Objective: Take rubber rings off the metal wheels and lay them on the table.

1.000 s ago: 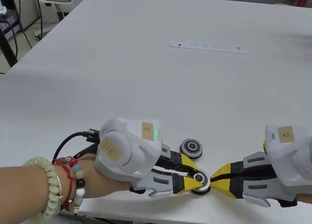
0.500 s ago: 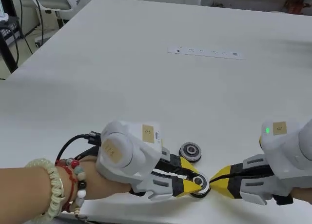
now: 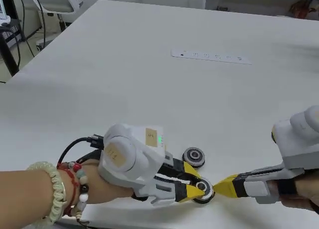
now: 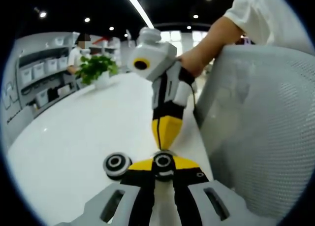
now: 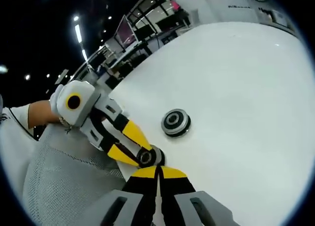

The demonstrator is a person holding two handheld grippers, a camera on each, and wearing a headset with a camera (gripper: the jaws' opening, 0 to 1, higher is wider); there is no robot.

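Two wheels to strip: nearer wheel (image 3: pixel 203 188) clamped in left tongs (image 3: pixel 198 185) at table (image 3: pixel 149 79) front edge; right tongs (image 3: pixel 219 187) closed, tips at its rim, pinch unclear. Second wheel (image 3: pixel 194 157) just beside, rubber ring (image 3: pixel 185 158) seemingly on. No rings laid yet

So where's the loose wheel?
Head view, lower middle: the loose wheel lies on the table, just beyond the held wheel in the left claw.
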